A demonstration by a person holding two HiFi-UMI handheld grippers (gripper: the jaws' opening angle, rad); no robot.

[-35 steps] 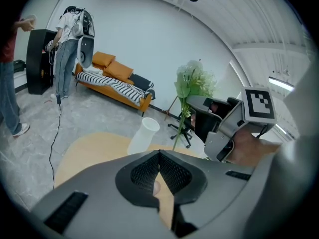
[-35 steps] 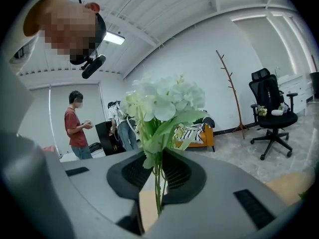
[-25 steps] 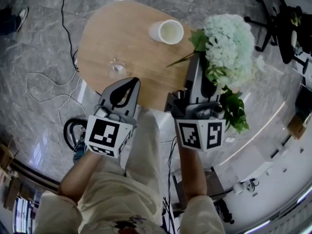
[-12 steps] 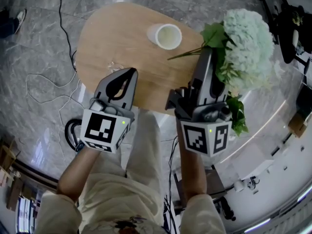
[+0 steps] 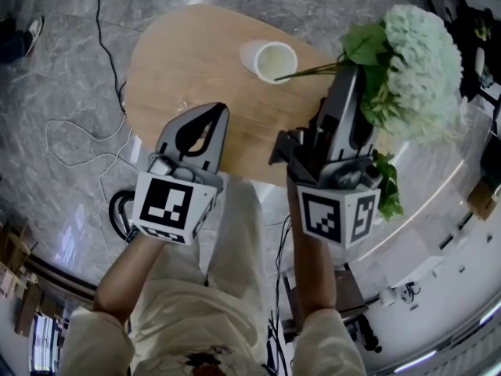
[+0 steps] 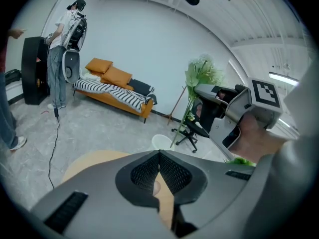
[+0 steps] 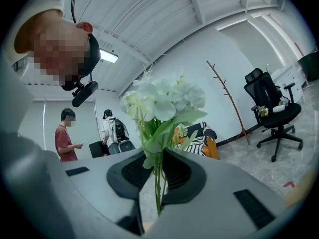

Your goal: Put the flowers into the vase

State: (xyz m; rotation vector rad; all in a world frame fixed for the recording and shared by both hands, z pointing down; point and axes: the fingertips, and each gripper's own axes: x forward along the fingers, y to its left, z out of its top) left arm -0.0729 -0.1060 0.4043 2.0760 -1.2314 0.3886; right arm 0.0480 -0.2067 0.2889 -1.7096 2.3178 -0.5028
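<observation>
A white cup-shaped vase [image 5: 270,59] stands open at the far side of the oval wooden table [image 5: 180,61]. My right gripper [image 5: 349,70] is shut on the green stems of a bunch of white flowers [image 5: 423,65]. It holds them level, with the blooms to the right off the table and the stem ends reaching to the vase's rim. In the right gripper view the stems [image 7: 158,183] run up between the pads to the blooms [image 7: 164,101]. My left gripper [image 5: 218,108] hovers over the table's near edge, shut with nothing in it, and its pads [image 6: 149,171] meet at the tips. The vase [image 6: 160,142] shows just beyond them.
A small clear scrap [image 5: 184,104] lies on the table left of my left gripper. Cables [image 5: 78,139] trail over the marble floor at the left. An office chair [image 5: 446,30] stands at the far right. An orange sofa [image 6: 114,91] and a standing person [image 6: 60,54] are across the room.
My right gripper has carried the flowers up and to the right in the head view, and the stem ends have come up to the vase's rim. The left gripper has edged slightly forward.
</observation>
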